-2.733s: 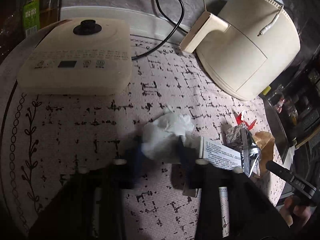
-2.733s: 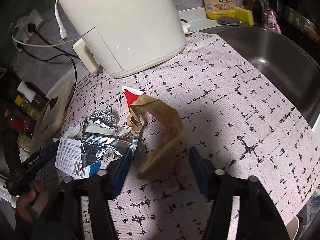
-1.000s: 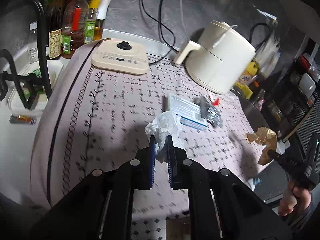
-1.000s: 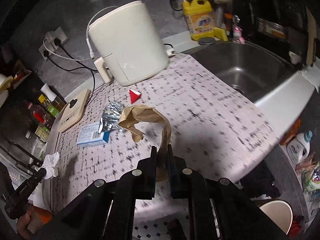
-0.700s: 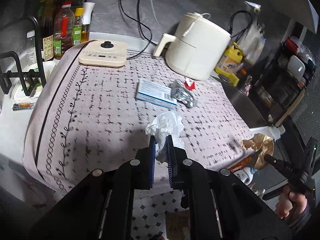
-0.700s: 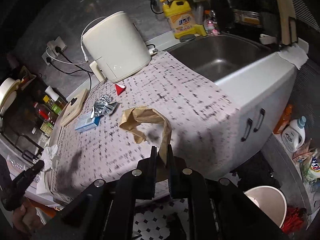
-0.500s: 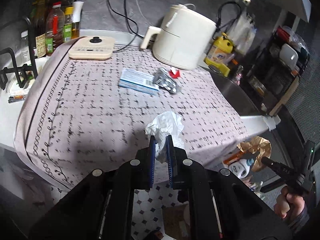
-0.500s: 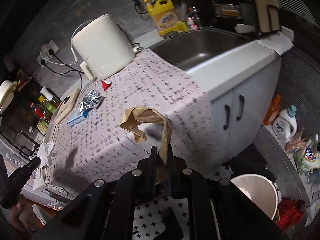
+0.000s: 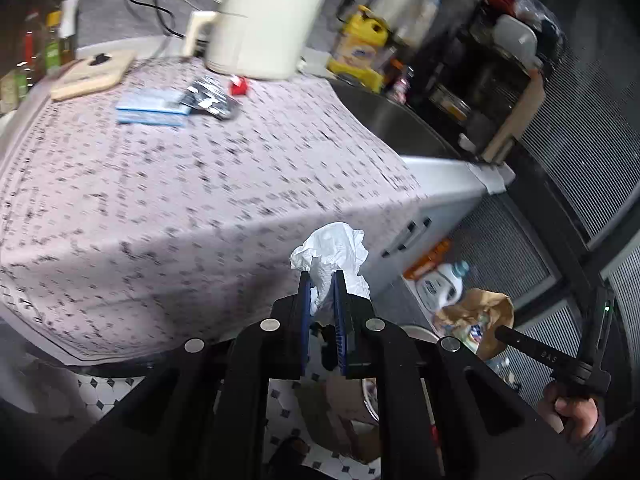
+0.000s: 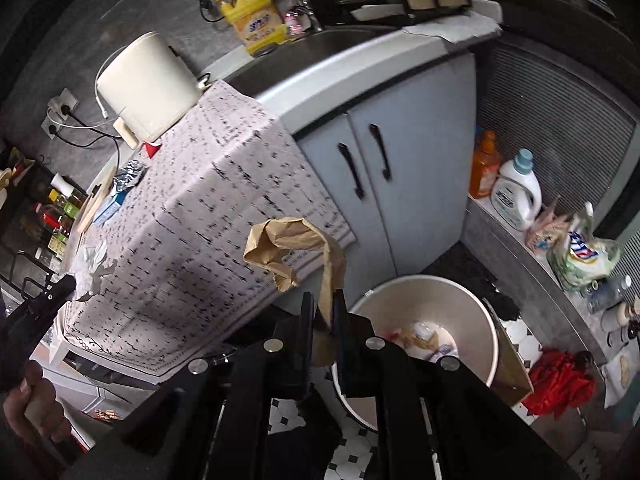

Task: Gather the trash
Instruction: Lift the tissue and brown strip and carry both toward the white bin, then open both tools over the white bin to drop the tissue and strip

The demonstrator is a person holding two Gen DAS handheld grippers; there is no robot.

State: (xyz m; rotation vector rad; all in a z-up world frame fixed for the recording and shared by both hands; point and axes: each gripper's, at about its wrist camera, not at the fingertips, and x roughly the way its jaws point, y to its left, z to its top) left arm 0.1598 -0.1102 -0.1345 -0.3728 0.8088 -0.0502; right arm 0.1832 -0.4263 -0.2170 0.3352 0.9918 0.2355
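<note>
My left gripper point(image 9: 322, 280) is shut on a crumpled white tissue point(image 9: 334, 251), held in the air past the counter's front edge. My right gripper point(image 10: 323, 305) is shut on a crumpled brown paper bag point(image 10: 296, 247), held above and just left of a white trash bin point(image 10: 430, 334) on the floor; the bin holds some scraps. The bag also shows in the left wrist view point(image 9: 476, 314), and the tissue in the right wrist view point(image 10: 93, 268). On the counter lie a blue-white box point(image 9: 154, 106), a silver foil wrapper point(image 9: 210, 98) and a red scrap point(image 9: 239, 86).
A patterned cloth point(image 9: 160, 184) covers the counter. A cream air fryer point(image 9: 264, 20), a sink point(image 9: 384, 116) and a yellow detergent jug point(image 10: 256, 20) stand behind. Cabinet doors point(image 10: 380, 184), detergent bottles point(image 10: 516, 192) and bags sit by the tiled floor.
Both grippers closed on their items, lifted them off the counter and swung right and down, away from the counter. The trash bin has come into the right wrist view.
</note>
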